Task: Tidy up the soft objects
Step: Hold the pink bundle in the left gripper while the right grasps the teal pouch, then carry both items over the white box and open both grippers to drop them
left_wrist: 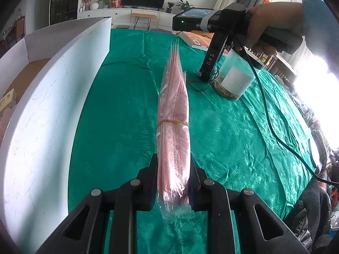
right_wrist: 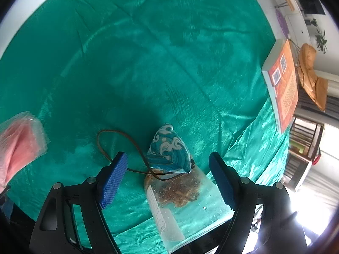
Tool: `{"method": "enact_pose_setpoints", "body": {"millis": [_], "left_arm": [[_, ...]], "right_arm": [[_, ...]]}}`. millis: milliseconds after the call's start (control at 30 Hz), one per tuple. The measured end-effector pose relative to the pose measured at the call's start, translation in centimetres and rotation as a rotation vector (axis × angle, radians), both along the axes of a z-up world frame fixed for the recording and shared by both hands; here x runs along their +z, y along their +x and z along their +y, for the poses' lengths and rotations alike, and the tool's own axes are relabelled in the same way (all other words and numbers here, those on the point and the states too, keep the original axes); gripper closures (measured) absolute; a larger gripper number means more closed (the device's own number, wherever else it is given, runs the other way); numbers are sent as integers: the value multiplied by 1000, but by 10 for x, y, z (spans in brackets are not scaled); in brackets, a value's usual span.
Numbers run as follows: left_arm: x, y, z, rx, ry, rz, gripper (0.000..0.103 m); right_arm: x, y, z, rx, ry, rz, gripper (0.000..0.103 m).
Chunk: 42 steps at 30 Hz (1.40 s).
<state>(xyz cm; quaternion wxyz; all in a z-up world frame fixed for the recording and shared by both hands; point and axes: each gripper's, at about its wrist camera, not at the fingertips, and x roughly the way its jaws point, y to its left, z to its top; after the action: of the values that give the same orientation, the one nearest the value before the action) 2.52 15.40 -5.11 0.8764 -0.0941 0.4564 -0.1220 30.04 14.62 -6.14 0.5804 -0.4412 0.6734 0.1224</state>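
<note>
My left gripper [left_wrist: 174, 175] is shut on a long pink bundle in clear plastic [left_wrist: 174, 110], bound by a rubber band, held edge-up over the green tablecloth [left_wrist: 118, 114]. The bundle's far end shows in the right wrist view [right_wrist: 20, 146]. My right gripper [right_wrist: 169, 177] is open, pointing down over a small blue wave-patterned fabric pouch [right_wrist: 169, 150] with a brown cord [right_wrist: 118, 141]. The pouch lies on the cloth against a clear plastic jar [right_wrist: 182, 199]. In the left wrist view the right gripper [left_wrist: 208, 63] stands upright beside the jar [left_wrist: 235, 78].
A white foam-board box wall [left_wrist: 53, 97] runs along the left of the table. An orange book [right_wrist: 284, 89] lies near the table's far edge. A black cable [left_wrist: 273, 131] trails from the right gripper across the cloth.
</note>
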Motion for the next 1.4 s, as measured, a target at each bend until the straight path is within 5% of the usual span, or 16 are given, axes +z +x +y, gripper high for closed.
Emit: {"method": "enact_pose_setpoints", "body": {"millis": [233, 367, 533, 700, 800, 933, 1000, 1033, 1067, 1133, 1267, 1400], "left_arm": [[1, -4, 2, -5, -24, -2, 80], [7, -6, 7, 3, -47, -5, 80], [37, -15, 23, 29, -107, -60, 80], [90, -31, 68, 102, -126, -160, 80], [117, -46, 115, 207, -59, -210, 80], [128, -62, 167, 374, 134, -192, 72], [123, -68, 187, 444, 231, -146, 40], [121, -71, 193, 478, 273, -128, 13], [120, -76, 198, 506, 302, -125, 5], [118, -86, 204, 545, 346, -133, 5], [117, -91, 200, 597, 450, -135, 4], [112, -86, 193, 737, 553, -88, 3]], "right_arm": [[-14, 7, -13, -59, -3, 50, 52], [-2, 4, -12, -47, 9, 2, 58], [61, 1, -12, -60, 131, -129, 58], [149, -27, 3, -69, 417, -256, 58], [199, -64, 38, -35, 620, -293, 58], [231, -118, 84, 27, 880, -236, 58], [229, -140, 108, 34, 977, -181, 58], [225, -150, 119, 23, 1034, -143, 54], [219, -157, 128, 5, 1085, -98, 48], [204, -166, 145, -40, 1157, 1, 24], [187, -186, 140, -44, 1176, -9, 26], [195, -203, 126, -2, 1122, -145, 26]]}}
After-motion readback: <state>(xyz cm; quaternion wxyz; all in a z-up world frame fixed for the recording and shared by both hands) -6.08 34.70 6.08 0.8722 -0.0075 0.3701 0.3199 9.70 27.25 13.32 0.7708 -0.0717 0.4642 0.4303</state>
